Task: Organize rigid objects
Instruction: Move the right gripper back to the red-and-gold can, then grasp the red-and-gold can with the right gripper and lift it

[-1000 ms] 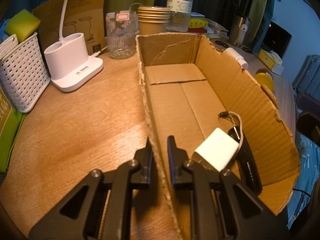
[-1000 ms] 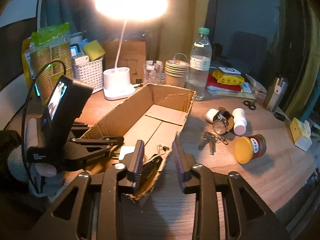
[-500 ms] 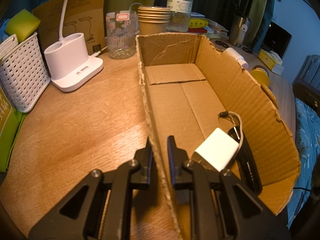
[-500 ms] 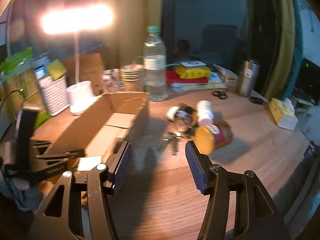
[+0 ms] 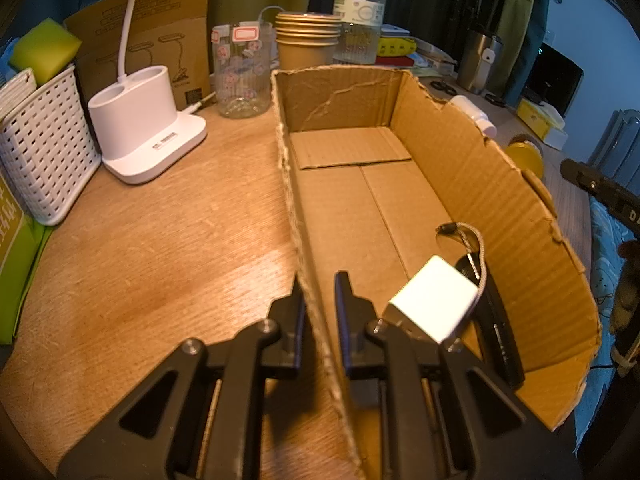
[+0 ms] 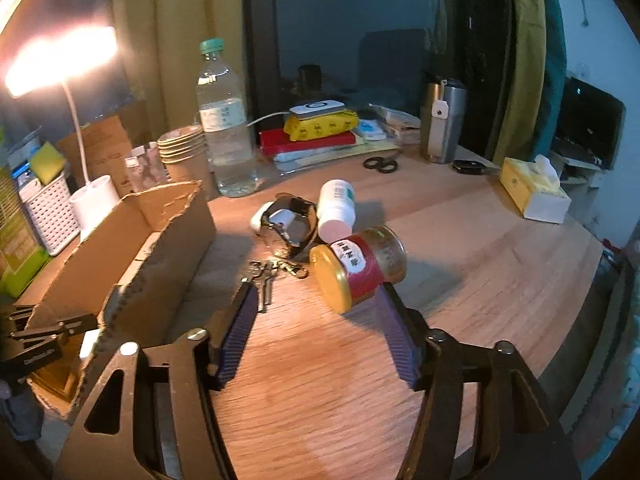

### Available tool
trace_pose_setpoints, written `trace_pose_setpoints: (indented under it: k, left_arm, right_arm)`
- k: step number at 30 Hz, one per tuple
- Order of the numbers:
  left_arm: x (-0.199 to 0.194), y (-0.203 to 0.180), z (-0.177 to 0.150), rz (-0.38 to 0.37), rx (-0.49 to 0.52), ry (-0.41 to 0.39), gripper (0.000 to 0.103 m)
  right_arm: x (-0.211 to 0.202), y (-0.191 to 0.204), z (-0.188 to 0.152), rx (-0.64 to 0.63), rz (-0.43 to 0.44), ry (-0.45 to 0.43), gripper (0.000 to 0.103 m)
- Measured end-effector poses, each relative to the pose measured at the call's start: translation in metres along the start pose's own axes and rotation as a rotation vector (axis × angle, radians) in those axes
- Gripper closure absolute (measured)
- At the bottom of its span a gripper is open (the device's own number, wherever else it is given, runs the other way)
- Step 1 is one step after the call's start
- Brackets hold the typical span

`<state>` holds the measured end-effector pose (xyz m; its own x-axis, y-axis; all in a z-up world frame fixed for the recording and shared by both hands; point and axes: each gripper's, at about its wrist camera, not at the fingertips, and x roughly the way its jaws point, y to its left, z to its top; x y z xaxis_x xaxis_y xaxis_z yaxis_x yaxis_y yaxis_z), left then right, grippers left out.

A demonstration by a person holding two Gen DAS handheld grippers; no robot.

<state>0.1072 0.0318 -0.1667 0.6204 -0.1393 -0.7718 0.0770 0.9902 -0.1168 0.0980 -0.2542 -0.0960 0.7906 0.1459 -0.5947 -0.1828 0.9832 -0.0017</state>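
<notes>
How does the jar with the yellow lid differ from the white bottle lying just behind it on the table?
The jar has a red label and a yellow lid; the white bottle is plain white with a small printed label. The jar looks wider and bulkier, the bottle slimmer. The jar's lid end points toward the camera and to the left; the bottle's flat end faces the camera more squarely. Both lie on their sides on the wooden table, outside the cardboard box.

Both tongs are matte black plastic, each finger a skeletal frame with triangular cut-outs and silver round-headed screws at the pivots. The right tongs [image 6: 320, 320] carry ribbed purple-blue pads [image 6: 236, 336] on the inner faces of the fingers, while the left tongs [image 5: 318, 308] show dark, flat pads with a bluish edge. White lettering, too small to read, marks the black body of the left tongs in the right wrist view.
</notes>
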Motion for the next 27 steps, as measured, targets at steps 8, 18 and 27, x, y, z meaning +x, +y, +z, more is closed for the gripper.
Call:
trace_pose_setpoints:
  k: [8, 18, 27]
  left_arm:
    - [0.0, 0.0, 0.0, 0.0, 0.0, 0.0, 0.089]
    - [0.0, 0.0, 0.0, 0.0, 0.0, 0.0, 0.089]
    - [0.0, 0.0, 0.0, 0.0, 0.0, 0.0, 0.089]
  right_arm:
    - [0.016, -0.01, 0.003, -0.01, -0.022, -0.005, 0.035]
    - [0.037, -0.023, 0.012, -0.041, -0.06, -0.001, 0.03]
    - [0.056, -0.024, 0.02, -0.098, -0.045, 0.015, 0.02]
